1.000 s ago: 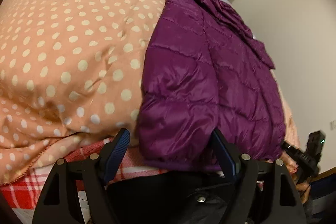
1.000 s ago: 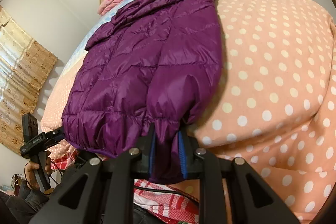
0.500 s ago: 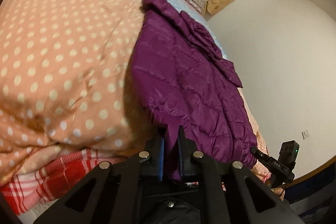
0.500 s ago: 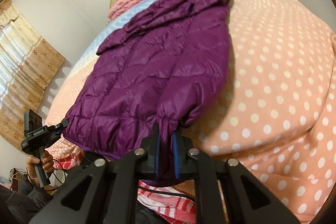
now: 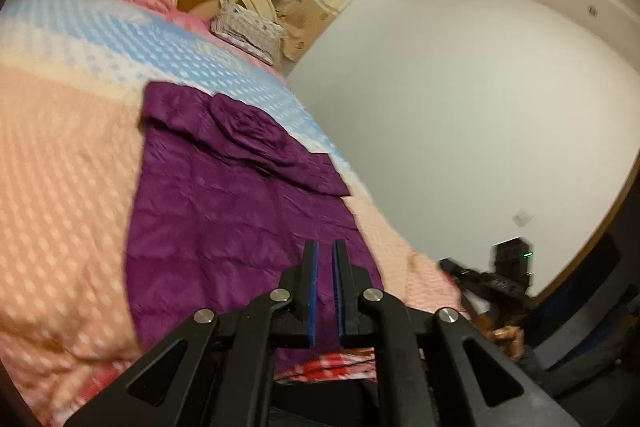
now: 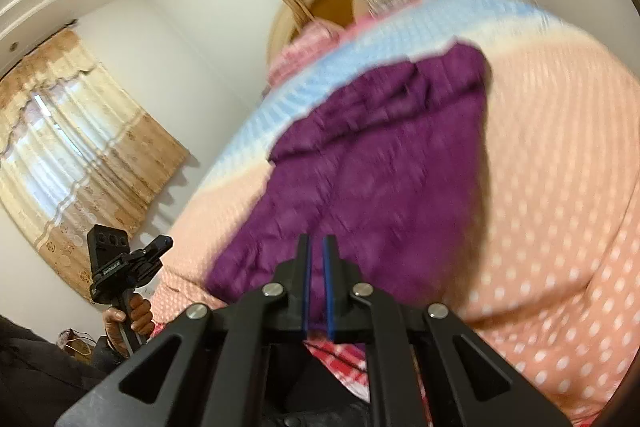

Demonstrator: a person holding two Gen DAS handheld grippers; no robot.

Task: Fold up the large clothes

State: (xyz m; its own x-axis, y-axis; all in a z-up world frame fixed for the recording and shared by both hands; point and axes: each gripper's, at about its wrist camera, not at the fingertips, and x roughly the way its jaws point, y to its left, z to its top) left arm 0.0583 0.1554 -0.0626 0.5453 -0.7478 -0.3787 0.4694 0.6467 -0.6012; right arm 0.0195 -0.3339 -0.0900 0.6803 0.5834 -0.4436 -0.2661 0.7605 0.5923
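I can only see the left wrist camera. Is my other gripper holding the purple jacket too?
Observer: Yes. The right wrist view shows the right gripper shut on the near edge of the purple jacket, with fabric between its blue pads.
Operator: Can you see who's holding my gripper?
Observer: Only a hand, wrapped around the handle of the left gripper, beside the bed. Its jaws have just been closing, with purple fabric between them.
Operator: Is there another window?
Observer: Yes, a second curtain hangs on the side wall, behind that hand.
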